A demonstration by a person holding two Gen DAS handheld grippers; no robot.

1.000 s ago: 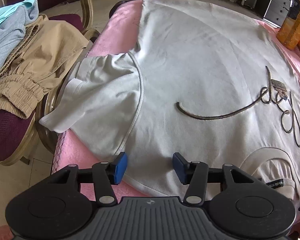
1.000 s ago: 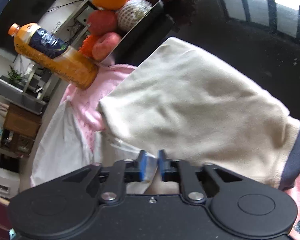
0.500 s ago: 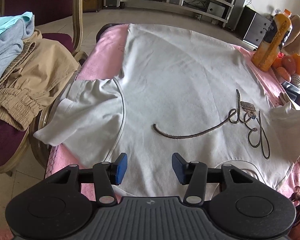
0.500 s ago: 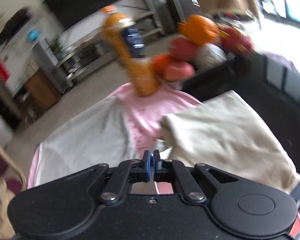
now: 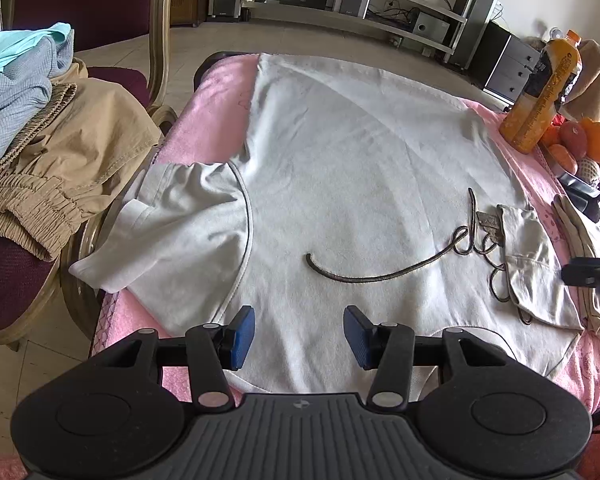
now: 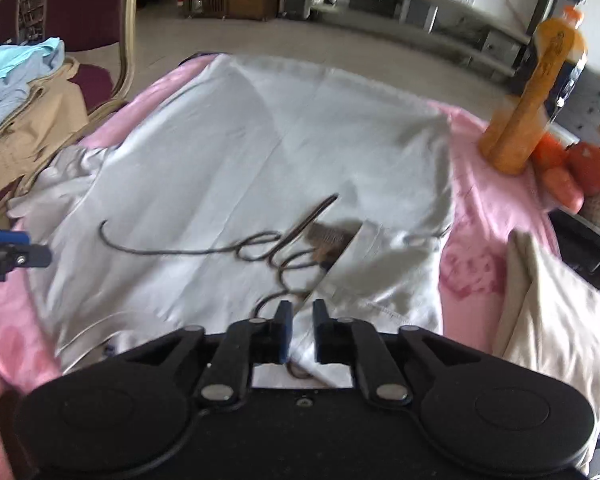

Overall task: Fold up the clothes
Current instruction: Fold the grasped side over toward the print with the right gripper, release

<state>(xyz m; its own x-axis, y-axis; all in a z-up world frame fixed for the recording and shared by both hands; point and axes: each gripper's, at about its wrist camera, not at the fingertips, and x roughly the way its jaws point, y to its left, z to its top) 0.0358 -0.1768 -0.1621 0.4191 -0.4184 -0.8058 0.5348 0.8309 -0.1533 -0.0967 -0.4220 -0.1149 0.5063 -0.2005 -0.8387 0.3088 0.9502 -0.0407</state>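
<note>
Two heaps flank t-shirt [image 5: 360, 184]: chair clothes [image 5: 48, 136] left, juice bottle [image 5: 540, 96] right.

Soft daylight, bright glare top right; left wrist view sharp, right wrist view motion-blurred, both bowed with dark fisheye corners.

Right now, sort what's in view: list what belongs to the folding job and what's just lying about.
Job: white T-shirt spread on the pink table; its right sleeve folded in; left gripper, right gripper.

Lying about: juice bottle, fruit, beige cloth.
</note>
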